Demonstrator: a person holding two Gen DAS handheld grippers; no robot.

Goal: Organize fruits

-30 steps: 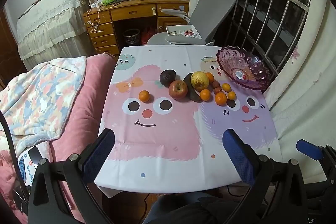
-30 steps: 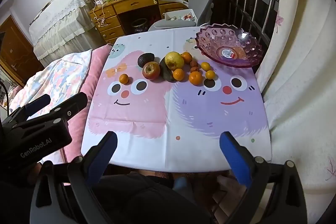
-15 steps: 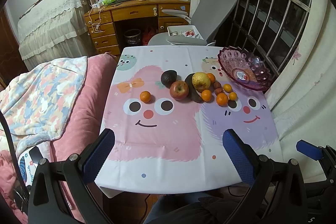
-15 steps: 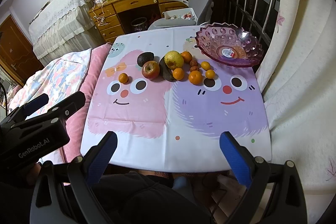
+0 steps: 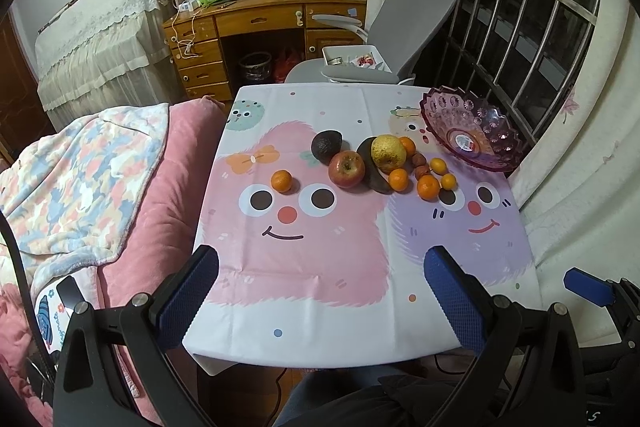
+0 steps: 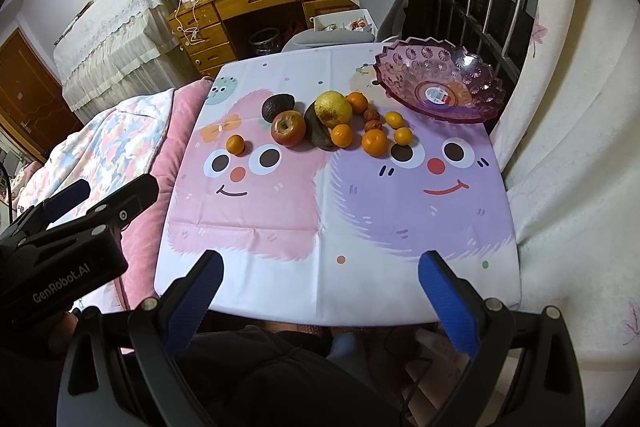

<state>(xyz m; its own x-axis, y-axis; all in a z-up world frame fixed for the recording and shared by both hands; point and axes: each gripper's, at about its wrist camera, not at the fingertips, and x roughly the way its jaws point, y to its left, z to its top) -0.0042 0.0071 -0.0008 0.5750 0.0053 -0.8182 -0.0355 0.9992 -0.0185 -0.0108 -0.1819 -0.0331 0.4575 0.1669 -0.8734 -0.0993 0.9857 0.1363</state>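
Loose fruit lies in a row across the far half of the table [image 5: 304, 291]: a lone orange [image 5: 282, 181] at the left, a red apple [image 5: 346, 169], a dark avocado [image 5: 326, 145], a yellow pear [image 5: 388, 153] and several small oranges [image 5: 428, 187]. An empty purple glass bowl [image 5: 472, 135] stands at the far right; the right wrist view shows the bowl [image 6: 438, 87] and the apple [image 6: 289, 127] too. My left gripper [image 5: 320, 287] hangs open above the table's near edge, nothing between its fingers. My right gripper [image 6: 320, 291] is open as well, near the same edge.
A pink quilt and patterned blanket [image 5: 92, 179] border the table's left side. A grey office chair [image 5: 400, 27] and wooden desk [image 5: 260, 23] stand behind it. A barred window [image 5: 532, 19] and white curtain [image 6: 568, 147] close off the right. A person's legs show below.
Both views have shifted only slightly; the fruit and bowl have not moved. Both grippers stay open.
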